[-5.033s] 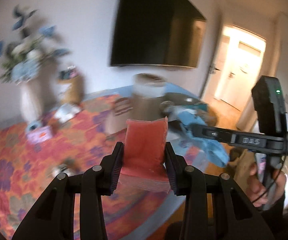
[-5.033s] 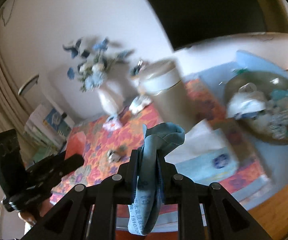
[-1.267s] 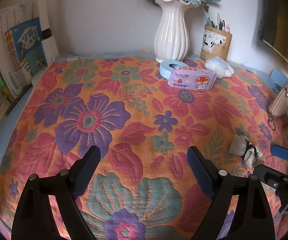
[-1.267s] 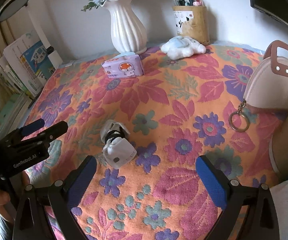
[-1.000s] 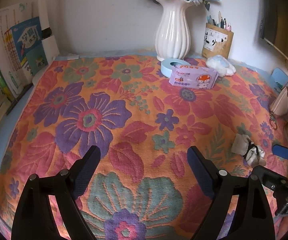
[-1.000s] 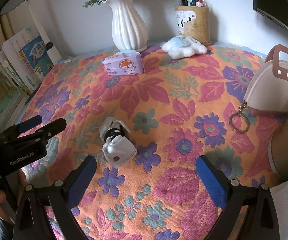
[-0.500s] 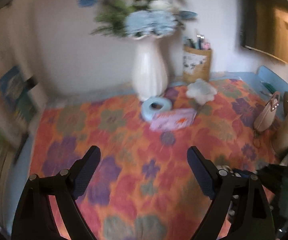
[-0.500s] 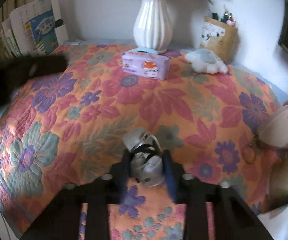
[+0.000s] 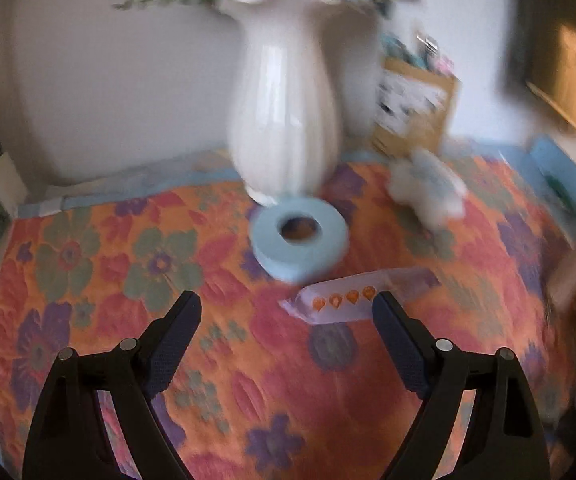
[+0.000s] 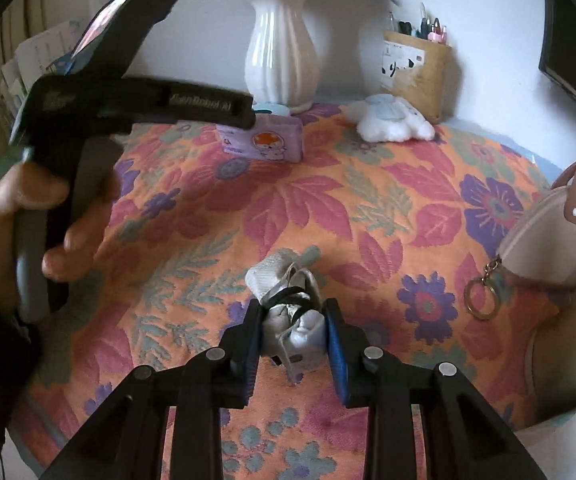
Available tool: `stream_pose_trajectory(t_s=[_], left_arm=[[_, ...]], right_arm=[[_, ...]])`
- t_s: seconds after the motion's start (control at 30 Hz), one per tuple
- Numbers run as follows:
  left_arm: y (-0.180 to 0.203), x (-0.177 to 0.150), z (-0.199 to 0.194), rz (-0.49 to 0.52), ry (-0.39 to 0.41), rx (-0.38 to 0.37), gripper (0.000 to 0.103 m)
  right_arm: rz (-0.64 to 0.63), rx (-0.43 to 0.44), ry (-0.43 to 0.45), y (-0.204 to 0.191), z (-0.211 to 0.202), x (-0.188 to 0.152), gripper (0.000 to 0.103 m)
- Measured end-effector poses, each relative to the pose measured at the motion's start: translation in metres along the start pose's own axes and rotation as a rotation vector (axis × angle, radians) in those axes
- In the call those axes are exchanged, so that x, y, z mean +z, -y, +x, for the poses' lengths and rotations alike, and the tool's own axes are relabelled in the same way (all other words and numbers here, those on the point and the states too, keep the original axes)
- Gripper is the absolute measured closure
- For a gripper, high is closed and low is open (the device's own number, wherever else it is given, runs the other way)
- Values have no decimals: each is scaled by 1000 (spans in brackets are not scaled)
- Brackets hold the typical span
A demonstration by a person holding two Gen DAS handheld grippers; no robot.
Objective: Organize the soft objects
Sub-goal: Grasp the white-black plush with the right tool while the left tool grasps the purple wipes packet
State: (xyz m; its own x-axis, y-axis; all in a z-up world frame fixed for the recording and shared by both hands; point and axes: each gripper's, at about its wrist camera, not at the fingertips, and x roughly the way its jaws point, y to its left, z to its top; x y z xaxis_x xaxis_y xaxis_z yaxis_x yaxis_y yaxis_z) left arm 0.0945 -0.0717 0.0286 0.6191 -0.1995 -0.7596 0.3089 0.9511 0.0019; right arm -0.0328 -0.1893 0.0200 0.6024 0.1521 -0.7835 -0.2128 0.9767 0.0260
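A small grey-white cloth bundle [image 10: 283, 280] bound with a black band lies on the flowered tablecloth [image 10: 368, 208]. My right gripper [image 10: 292, 314] is shut on it, both pads pressing its sides. My left gripper [image 9: 285, 302] is open and empty above the cloth, with a purple tissue pack [image 9: 344, 300] just past its right fingertip. The right wrist view shows that pack [image 10: 263, 140] partly behind the left tool's black body [image 10: 147, 100], held by a hand [image 10: 27, 216]. A white plush toy [image 10: 392, 120] lies at the back.
A white vase [image 9: 283, 120] stands at the back wall with a blue tape roll [image 9: 300, 236] in front of it. A cardboard pen holder [image 10: 416, 68] stands to its right. A beige purse with a key ring [image 10: 548, 240] sits at the right edge.
My right gripper has gone from wide open to shut around the cloth bundle. The left gripper has moved forward toward the vase, tape roll and tissue pack, staying open.
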Motion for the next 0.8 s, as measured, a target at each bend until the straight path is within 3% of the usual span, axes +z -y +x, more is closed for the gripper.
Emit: stream_pose_trajectory(t_s=[0.1,0.17,0.27,0.47,0.6,0.63,0.7,0.73,0.77,0.8], left_arm=[[20,-13,-3,137,-42,-26,17],[28,-16,-14,211,8,12,16],[24,-7,-19,220,28,-14,16],[31,10,26,256,-121,-190,16],[43,-2,27,294,-109,-180,17],[45,-3,24,296,-99,-178,20],[47,-5,18,277,-97,-201,51],[47,-7,15,263,-98,-215,53],[46,-9,13,257,-99,-208,63],[47,-11,10,259,-94,-192,64]], right_arm=[[27,28,0,6,0,1,74],[36,35,1,8,-1,0,74],[40,37,1,9,-1,0,74],[54,53,0,11,-1,0,74],[75,78,-2,15,0,0,74],[76,83,-3,16,0,1,74],[76,85,-4,17,1,2,74],[75,83,-4,16,1,2,74],[74,81,-4,16,1,2,74],[74,80,-3,15,1,2,74]])
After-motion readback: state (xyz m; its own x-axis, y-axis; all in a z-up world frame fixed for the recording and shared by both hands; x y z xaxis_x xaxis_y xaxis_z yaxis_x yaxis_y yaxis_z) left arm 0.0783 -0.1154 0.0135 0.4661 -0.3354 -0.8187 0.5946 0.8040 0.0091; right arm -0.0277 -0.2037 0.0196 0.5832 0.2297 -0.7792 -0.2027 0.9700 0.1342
